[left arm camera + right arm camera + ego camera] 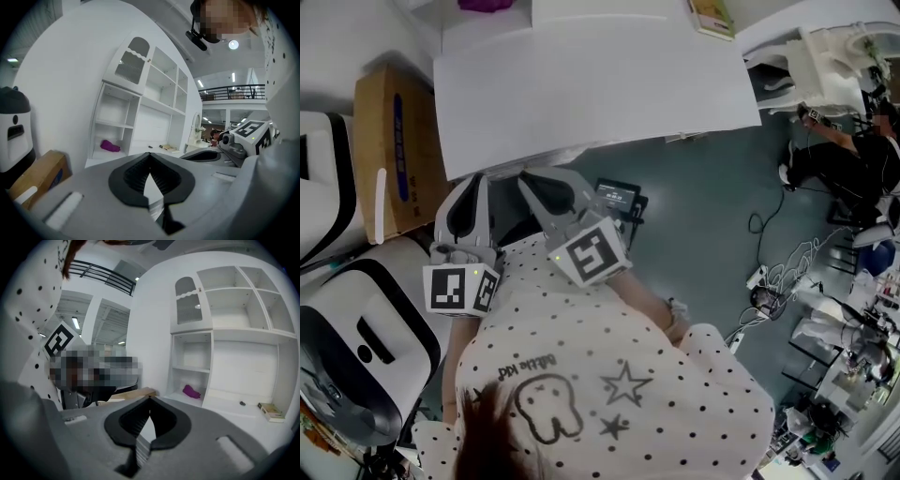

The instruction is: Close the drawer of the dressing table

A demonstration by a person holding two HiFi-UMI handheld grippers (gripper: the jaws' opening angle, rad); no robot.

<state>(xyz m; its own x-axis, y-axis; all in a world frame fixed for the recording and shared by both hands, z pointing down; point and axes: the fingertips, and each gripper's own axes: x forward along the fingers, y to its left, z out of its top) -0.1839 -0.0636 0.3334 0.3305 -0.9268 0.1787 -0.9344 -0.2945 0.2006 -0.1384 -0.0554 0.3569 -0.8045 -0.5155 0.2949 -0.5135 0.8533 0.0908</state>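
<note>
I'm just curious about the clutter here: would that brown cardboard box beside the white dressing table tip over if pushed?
The cardboard box looks wide and low, so a push would probably slide it rather than tip it. Its faces look flat and uncrushed, so it is likely fairly stiff. It appears closed, so its weight can't be judged.

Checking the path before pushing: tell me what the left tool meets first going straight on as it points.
Probably the front edge of the white dressing table with open shelves; the shut left tool points at it with nothing visible between. Depth is hard to judge.
</note>
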